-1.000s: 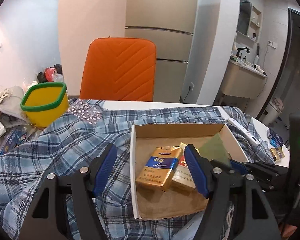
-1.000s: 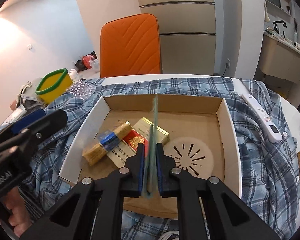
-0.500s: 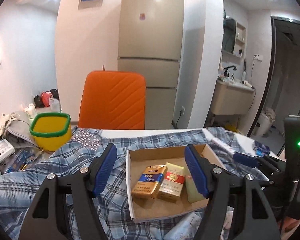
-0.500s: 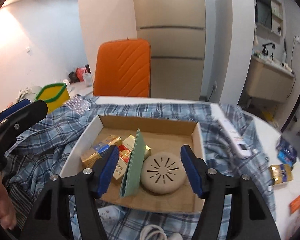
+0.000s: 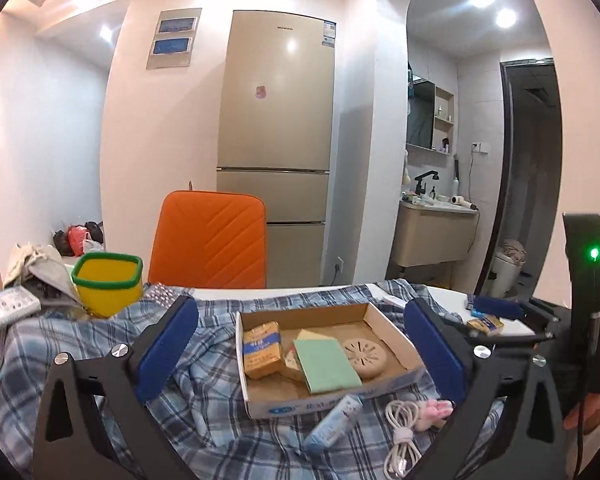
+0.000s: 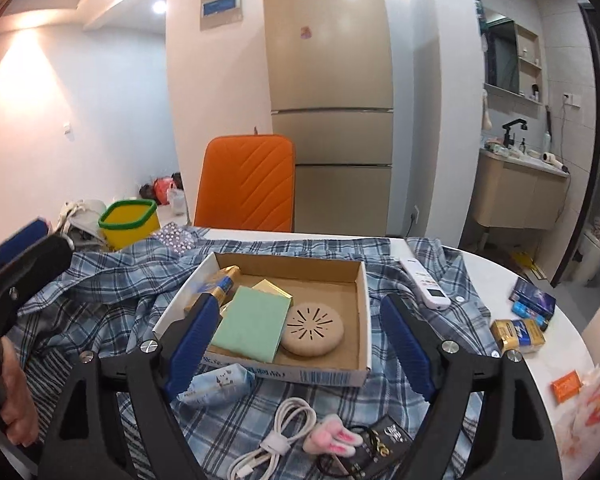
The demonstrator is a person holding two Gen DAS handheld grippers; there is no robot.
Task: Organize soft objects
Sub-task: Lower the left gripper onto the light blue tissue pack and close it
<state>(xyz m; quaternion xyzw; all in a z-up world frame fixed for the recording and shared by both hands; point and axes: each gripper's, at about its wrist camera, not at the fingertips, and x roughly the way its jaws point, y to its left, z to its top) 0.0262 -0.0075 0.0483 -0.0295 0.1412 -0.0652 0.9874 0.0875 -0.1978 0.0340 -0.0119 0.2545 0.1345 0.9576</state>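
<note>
While both tools hang above the near side of the table, neither has anything between its pads. Left gripper point(image 5: 300, 350): jaws spread wide and opening further, nothing between them, blue pads well clear of the box. Right gripper point(image 6: 300, 342): jaws apart and opening too, empty, raised over the near edge of the box.

Cardboard box point(image 6: 362, 300) sits on a blue plaid shirt point(image 6: 112, 280) spread over a white table point(image 6: 540, 320). Inside the box, left to right: gold-and-blue pack point(image 5: 262, 350) along the left wall; green cloth pad point(image 6: 250, 322) lying flat, overlapping a second gold pack point(image 6: 272, 288) underneath; round beige vented disc point(image 6: 314, 330) touching the pad's right edge.

Near the box, on the shirt: small tissue packet point(image 6: 216, 386) just beside the front wall, coiled white cable point(image 6: 272, 436), pink bunny-ear item point(image 6: 334, 438), dark sachet point(image 6: 384, 438).

Right of the box: white remote point(image 6: 424, 282) lying on the shirt. Further right on bare table: gold-and-blue pack point(image 6: 518, 334), blue boxes point(image 6: 534, 300), orange card point(image 6: 566, 386).

Far left: yellow tub with green rim point(image 6: 130, 224). Orange chair point(image 6: 246, 184) stands at the far side of the table, tall beige fridge point(image 6: 328, 80) behind it.

A person's fingers point(image 6: 14, 400) show at the left edge of the right wrist view, on the left tool's handle.
</note>
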